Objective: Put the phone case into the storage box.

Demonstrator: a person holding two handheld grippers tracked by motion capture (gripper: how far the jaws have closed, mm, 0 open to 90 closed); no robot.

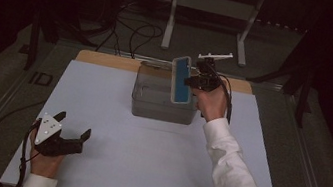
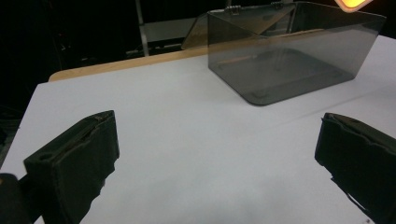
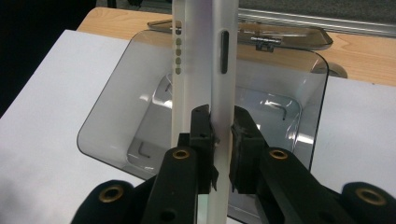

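A white sheet covers the wooden table (image 1: 109, 60) (dark room, cables behind). On it sits a smoky transparent plastic box (image 1: 163, 104), lid open. Above it the right gripper (image 1: 195, 81) clamps a slim white-edged, blue-faced phone (image 1: 182, 80) upright. The left gripper (image 1: 69, 135) rests released, jaws wide.

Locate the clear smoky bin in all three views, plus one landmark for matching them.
High view: bin sits at the centre back of the white mat, under the raised right gripper.
Left gripper view: bin upper right, beyond the open jaws.
Right gripper view: bin mid-frame, behind the clamped white slab.
Shared landmark: wooden table edge behind the bin.
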